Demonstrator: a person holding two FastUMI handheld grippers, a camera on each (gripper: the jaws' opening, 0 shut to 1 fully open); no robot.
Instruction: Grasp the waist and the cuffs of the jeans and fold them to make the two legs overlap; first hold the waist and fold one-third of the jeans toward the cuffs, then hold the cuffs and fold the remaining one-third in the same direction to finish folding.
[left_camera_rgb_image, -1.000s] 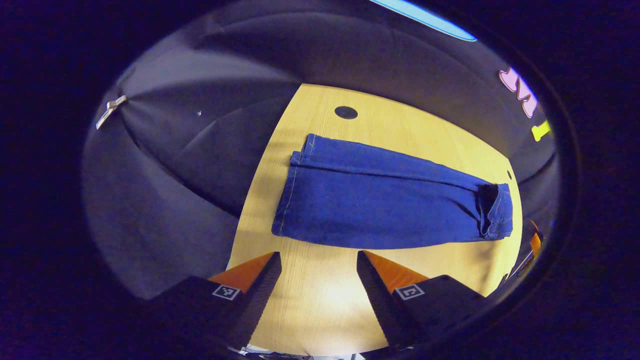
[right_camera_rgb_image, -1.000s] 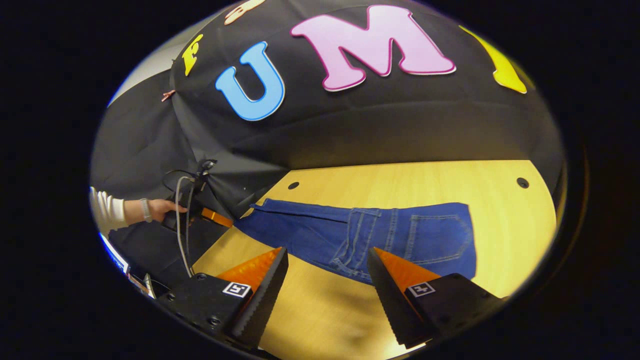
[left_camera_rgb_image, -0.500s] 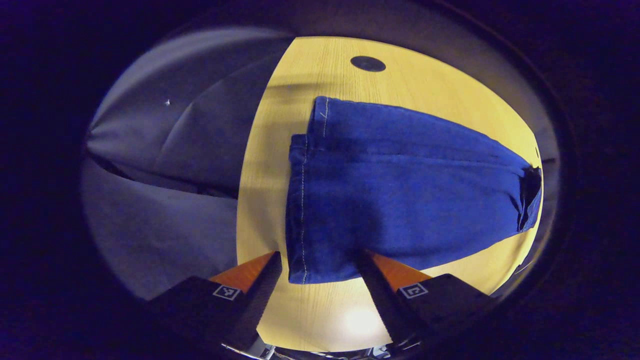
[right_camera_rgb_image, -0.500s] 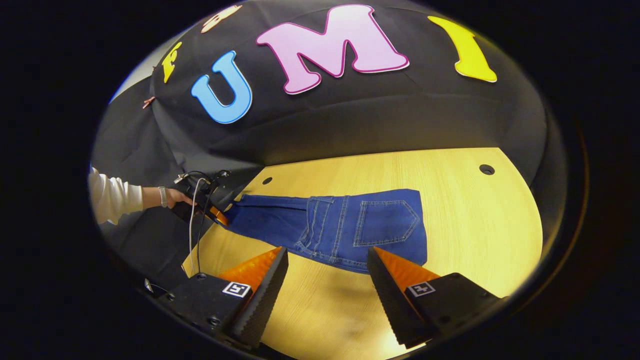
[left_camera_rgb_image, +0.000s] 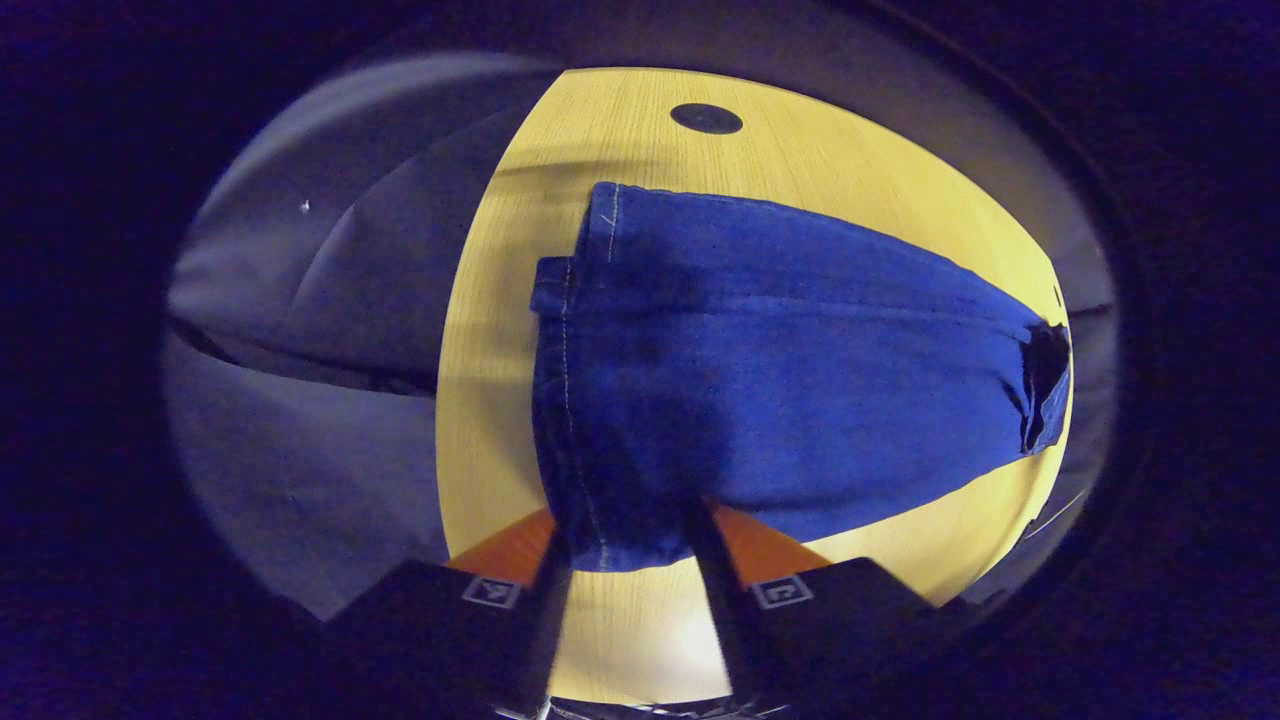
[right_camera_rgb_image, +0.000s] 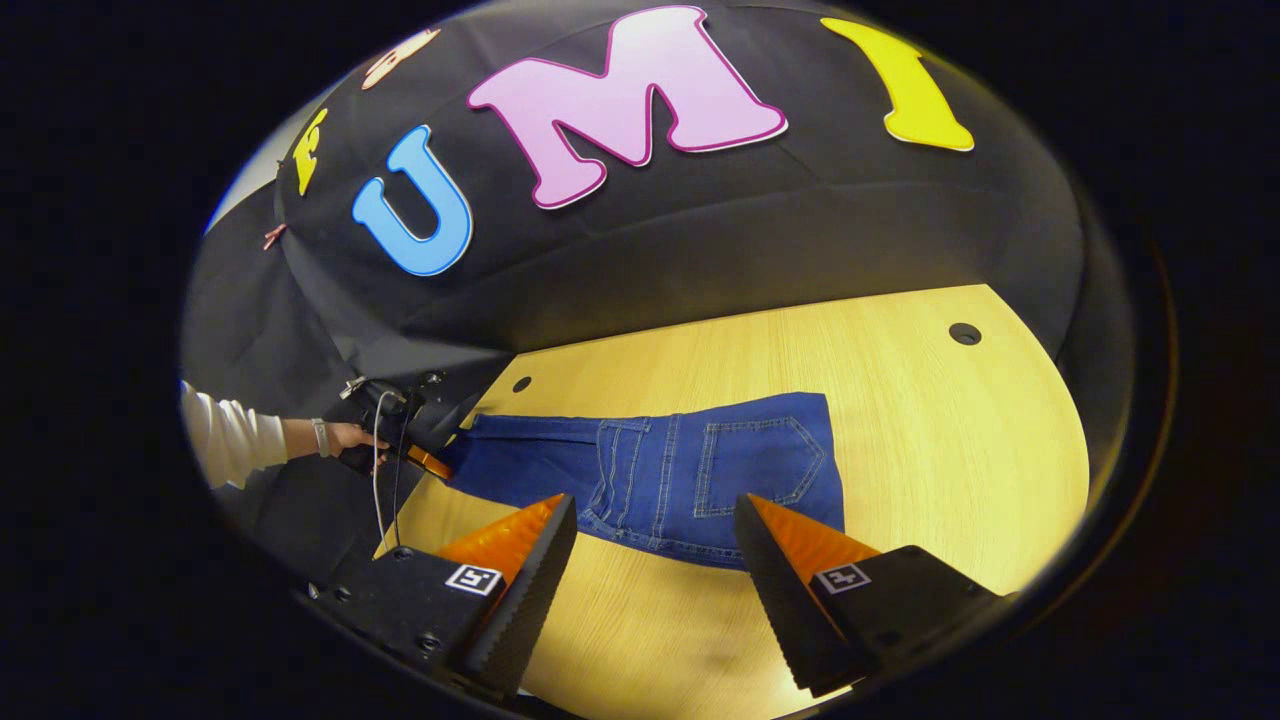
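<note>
Blue jeans (right_camera_rgb_image: 660, 475) flat on counter (right_camera_rgb_image: 930, 430), legs overlapped; thirds unfolded. Left gripper (left_camera_rgb_image: 625, 555) straddles cuffs, grip uncertain; right gripper (right_camera_rgb_image: 655, 545) spread, lower frame.

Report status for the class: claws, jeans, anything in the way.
Left claw closing around cuff corner of jeans, grip unconfirmed. Right claw open, short of waist. Jeans flat on table, nothing obstructing.

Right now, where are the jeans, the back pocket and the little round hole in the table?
jeans (left_camera_rgb_image: 780, 400): left gripper view, on the leg.
back pocket (right_camera_rgb_image: 760, 465): right gripper view, pocket middle.
hole (right_camera_rgb_image: 965, 333): right gripper view, its middle.
</note>
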